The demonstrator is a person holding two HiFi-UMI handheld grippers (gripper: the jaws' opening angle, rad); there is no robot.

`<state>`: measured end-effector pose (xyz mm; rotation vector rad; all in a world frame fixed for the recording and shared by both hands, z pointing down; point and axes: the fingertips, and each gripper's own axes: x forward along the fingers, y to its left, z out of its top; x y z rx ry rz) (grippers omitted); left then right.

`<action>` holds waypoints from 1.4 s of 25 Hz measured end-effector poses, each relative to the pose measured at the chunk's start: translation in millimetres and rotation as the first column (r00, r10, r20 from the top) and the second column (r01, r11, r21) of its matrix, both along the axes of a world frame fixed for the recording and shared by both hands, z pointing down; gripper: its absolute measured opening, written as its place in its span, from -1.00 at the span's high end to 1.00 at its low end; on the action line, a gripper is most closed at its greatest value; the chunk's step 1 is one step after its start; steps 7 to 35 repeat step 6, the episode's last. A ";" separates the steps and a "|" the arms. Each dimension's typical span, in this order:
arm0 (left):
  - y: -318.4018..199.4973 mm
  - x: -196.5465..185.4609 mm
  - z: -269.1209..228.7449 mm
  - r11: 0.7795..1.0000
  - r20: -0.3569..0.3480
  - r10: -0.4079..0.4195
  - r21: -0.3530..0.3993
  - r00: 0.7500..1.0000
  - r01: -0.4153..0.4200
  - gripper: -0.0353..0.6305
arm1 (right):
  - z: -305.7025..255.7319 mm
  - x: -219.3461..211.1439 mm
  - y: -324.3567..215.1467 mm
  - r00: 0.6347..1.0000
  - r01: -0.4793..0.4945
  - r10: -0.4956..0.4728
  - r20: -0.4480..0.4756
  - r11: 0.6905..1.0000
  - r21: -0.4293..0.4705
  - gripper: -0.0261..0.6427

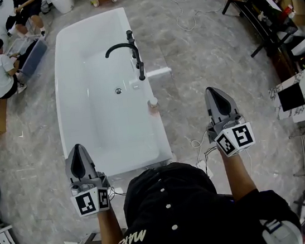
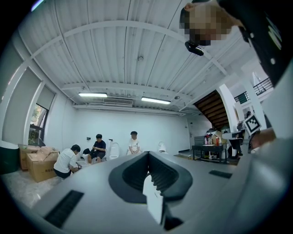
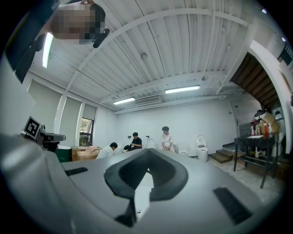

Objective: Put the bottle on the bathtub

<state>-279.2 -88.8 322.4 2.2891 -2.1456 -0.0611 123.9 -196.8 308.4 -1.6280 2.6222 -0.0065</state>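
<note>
Item: small pale white-capped bottle [image 1: 153,105] standing on the right rim of the white oblong bathtub [image 1: 63,94], 6 o'clock from the black curved tap [image 1: 131,51]; left hand-held gripper [image 1: 79,151] and right hand-held gripper [image 1: 214,92] both closed, empty, well apart from it; placement judged done, so nothing remains but keeping clear.

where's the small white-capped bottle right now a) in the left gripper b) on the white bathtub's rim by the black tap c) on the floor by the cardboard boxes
b: the small white-capped bottle stands on the right rim of the white bathtub, close to the black tap.
</note>
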 end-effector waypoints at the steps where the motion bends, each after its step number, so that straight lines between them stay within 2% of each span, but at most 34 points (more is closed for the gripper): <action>1: 1.1 1.4 0.2 1.000 0.004 0.002 -0.003 1.000 -0.002 0.86 | -0.1 0.9 0.8 1.000 0.000 0.000 0.000 1.000 0.000 0.92; 35: 3.0 6.3 -1.2 1.000 -0.004 -0.002 -0.002 1.000 0.002 0.86 | -0.5 3.7 2.2 1.000 0.003 -0.003 0.000 1.000 -0.001 0.92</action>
